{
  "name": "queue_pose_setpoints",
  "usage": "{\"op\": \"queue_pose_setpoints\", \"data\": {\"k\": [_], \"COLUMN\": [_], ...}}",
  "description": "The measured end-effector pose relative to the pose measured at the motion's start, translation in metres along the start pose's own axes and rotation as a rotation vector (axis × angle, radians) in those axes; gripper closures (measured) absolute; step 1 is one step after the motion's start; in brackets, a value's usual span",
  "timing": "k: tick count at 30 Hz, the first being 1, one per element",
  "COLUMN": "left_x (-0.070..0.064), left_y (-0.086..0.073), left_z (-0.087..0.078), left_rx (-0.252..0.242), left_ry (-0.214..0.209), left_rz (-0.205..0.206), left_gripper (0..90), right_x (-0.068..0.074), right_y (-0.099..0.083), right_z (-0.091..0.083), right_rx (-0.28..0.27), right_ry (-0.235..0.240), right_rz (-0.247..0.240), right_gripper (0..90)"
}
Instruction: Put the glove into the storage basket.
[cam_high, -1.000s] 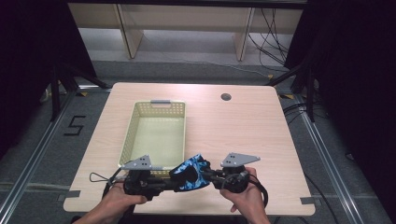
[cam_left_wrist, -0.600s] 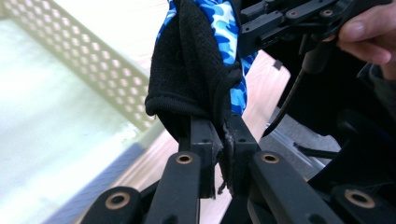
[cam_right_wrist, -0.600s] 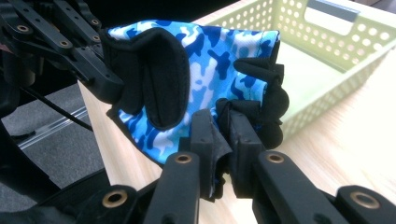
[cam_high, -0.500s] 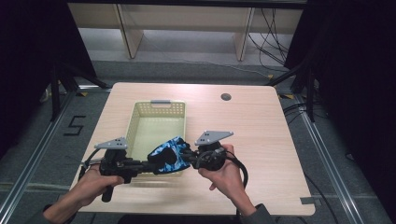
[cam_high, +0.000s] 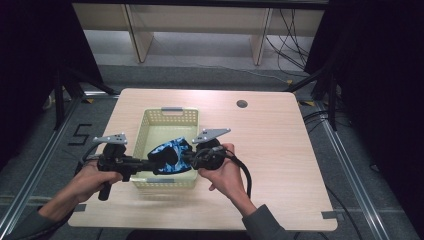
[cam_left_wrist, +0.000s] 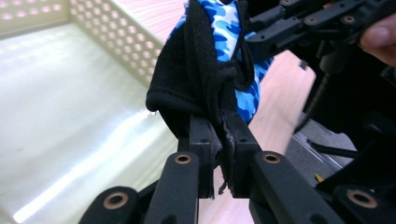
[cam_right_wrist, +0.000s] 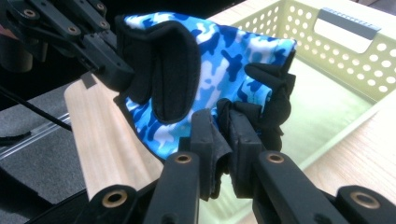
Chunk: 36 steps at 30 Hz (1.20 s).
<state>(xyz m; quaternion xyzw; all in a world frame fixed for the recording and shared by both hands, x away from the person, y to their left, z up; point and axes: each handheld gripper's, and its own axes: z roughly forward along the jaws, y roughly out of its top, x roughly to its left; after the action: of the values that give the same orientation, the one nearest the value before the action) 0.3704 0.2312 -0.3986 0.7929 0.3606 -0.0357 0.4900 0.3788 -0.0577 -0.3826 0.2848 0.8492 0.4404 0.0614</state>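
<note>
Carried farther over the yellow basket (cam_high: 165, 119): camo glove (cam_high: 170, 151) (apparently airborne), pinched by left gripper (cam_high: 150, 162) and right gripper (cam_high: 186, 157); wooden table (cam_high: 280, 150), grey floor (cam_high: 200, 75).

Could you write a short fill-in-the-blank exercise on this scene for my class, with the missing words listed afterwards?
1. The glove has a blue ____ pattern with black trim.
2. The left tongs and right tongs are both shut on the ____.
3. The glove hangs over the pale green ____.
4. In the tabletop beyond the basket is a small round ____.

Missing words: camouflage; glove; basket; hole
</note>
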Motion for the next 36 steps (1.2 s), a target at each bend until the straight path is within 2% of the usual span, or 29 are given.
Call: {"op": "queue_pose_setpoints", "data": {"k": [5,6,7,8,11,12,16,17,18,20,23,24,25,26,28,32,33,35,36], "left_x": [0.016,0.019,0.023,0.026,0.035,0.037,0.042,0.043,0.044,0.044,0.047,0.047,0.048,0.048,0.048,0.048,0.048,0.048,0.048], "left_y": [0.0,0.0,-0.001,-0.001,-0.003,-0.003,-0.006,-0.006,-0.006,-0.007,-0.009,-0.009,-0.009,-0.009,-0.009,-0.01,-0.01,-0.009,-0.009], "left_z": [0.001,0.002,0.002,0.003,0.005,0.006,0.012,0.013,0.014,0.017,0.02,0.021,0.022,0.024,0.025,0.031,0.032,0.031,0.032], "left_rx": [0.041,0.043,0.05,0.044,0.061,0.075,0.111,0.125,0.137,0.149,0.189,0.188,0.203,0.194,0.22,0.243,0.246,0.274,0.272], "left_ry": [0.026,0.027,0.03,0.035,0.044,0.049,0.08,0.079,0.089,0.114,0.113,0.111,0.112,0.127,0.147,0.159,0.152,0.173,0.165], "left_rz": [-0.01,-0.023,-0.033,-0.049,-0.063,-0.067,-0.072,-0.074,-0.066,-0.059,-0.064,-0.07,-0.065,-0.063,-0.045,-0.032,-0.032,-0.012,-0.009], "left_gripper": [83.0,82.9,82.9,82.9,82.7,82.7,82.3,82.2,82.0,81.5,81.1,81.1,80.9,80.8,80.5,80.1,79.9,79.4,79.2], "right_x": [-0.002,-0.002,-0.004,-0.004,-0.006,-0.006,-0.008,-0.008,-0.006,-0.008,-0.005,-0.006,-0.006,-0.007,-0.007,-0.006,-0.005,-0.007,-0.007], "right_y": [0.003,0.003,0.003,0.003,0.003,0.003,0.001,-0.001,-0.001,-0.002,-0.003,-0.004,-0.004,-0.004,-0.004,-0.006,-0.006,-0.007,-0.007], "right_z": [0.018,0.022,0.026,0.03,0.041,0.045,0.06,0.065,0.067,0.074,0.079,0.08,0.081,0.082,0.084,0.088,0.089,0.091,0.092], "right_rx": [0.033,0.036,0.048,0.045,0.063,0.066,0.128,0.132,0.179,0.185,0.218,0.228,0.235,0.241,0.259,0.286,0.295,0.304,0.309], "right_ry": [-0.004,0.005,-0.007,-0.01,-0.019,-0.02,-0.028,-0.027,-0.042,-0.036,-0.038,-0.034,-0.035,-0.037,-0.035,-0.048,-0.05,-0.044,-0.043], "right_rz": [0.027,0.046,0.036,0.048,0.045,0.064,0.061,0.081,0.109,0.054,0.056,0.042,0.045,0.03,0.038,0.022,0.037,0.019,0.031], "right_gripper": [83.2,83.1,83.2,83.2,83.1,83.1,83.2,83.2,83.1,83.1,82.9,82.9,82.9,82.8,82.6,82.3,82.3,82.1,81.9]}}
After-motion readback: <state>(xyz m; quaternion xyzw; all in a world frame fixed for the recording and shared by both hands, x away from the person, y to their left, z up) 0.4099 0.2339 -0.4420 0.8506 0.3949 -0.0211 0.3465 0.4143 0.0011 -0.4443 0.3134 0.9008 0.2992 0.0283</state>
